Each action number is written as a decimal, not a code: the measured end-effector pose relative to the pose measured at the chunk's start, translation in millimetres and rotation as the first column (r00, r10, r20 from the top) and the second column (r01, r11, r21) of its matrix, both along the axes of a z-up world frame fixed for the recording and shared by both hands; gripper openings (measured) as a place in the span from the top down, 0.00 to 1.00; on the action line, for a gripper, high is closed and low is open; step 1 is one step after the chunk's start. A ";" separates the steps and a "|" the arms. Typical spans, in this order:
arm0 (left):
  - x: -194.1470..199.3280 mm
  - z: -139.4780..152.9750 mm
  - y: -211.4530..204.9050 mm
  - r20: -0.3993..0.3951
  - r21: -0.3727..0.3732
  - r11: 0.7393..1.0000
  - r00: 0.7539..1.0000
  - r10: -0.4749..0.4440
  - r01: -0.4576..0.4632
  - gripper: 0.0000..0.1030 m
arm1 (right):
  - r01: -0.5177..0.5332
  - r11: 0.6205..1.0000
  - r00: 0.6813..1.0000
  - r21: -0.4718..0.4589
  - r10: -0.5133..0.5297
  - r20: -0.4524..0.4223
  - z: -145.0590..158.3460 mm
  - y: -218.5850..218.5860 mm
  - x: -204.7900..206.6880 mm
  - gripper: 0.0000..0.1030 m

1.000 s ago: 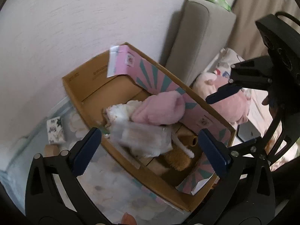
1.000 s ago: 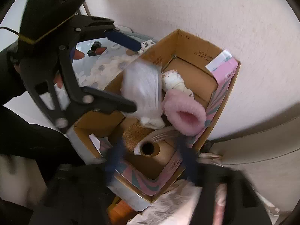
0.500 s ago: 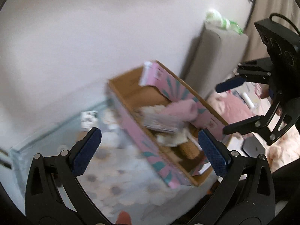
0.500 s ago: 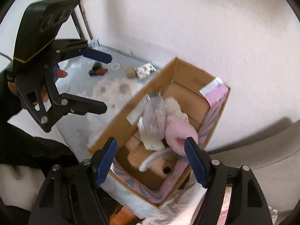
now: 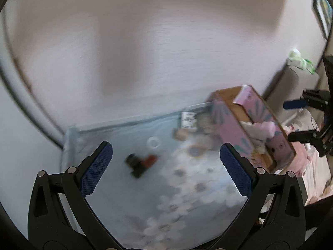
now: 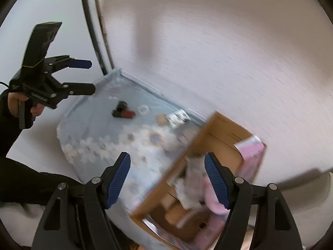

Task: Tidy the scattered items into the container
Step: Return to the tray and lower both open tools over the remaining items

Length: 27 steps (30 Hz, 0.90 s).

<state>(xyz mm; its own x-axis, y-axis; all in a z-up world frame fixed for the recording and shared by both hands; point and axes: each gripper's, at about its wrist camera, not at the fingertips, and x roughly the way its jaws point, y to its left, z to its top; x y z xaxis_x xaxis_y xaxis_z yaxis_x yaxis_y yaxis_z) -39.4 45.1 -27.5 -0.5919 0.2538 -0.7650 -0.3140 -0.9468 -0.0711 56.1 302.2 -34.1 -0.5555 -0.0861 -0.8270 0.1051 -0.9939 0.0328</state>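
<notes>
A home living room: a grey sofa [image 5: 295,85] at 3 o'clock, floral tablecloth [image 5: 166,198] below, framed picture [image 5: 321,10] at 2.

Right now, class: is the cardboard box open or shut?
Open. The cardboard box has its flaps up, and soft pink and white items show inside from above.
</notes>
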 end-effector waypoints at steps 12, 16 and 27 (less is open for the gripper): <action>-22.2 -71.6 -73.2 0.160 0.035 0.992 0.981 0.113 -0.120 0.00 | 0.039 0.993 0.999 -0.108 -0.036 0.024 -57.8 -72.2 -72.3 0.24; -36.5 -97.9 -74.1 0.199 0.069 0.989 0.973 0.117 -0.134 0.00 | 0.072 0.987 0.997 -0.141 -0.069 0.020 -86.1 -94.8 -87.7 0.23; -80.2 -177.5 -56.1 0.266 0.070 0.989 0.958 0.106 -0.129 0.17 | 0.294 0.953 0.956 -0.076 -0.292 0.042 -175.7 -112.1 -125.5 0.23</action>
<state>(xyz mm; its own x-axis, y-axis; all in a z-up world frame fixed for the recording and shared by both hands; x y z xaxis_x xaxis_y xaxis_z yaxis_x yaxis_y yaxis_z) -119.7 -11.0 -205.0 -0.4044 0.2653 -0.8752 -0.1603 -0.9627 -0.2178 -69.4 190.2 -209.8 -0.5410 0.0100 -0.8410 -0.1927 -0.9748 0.1124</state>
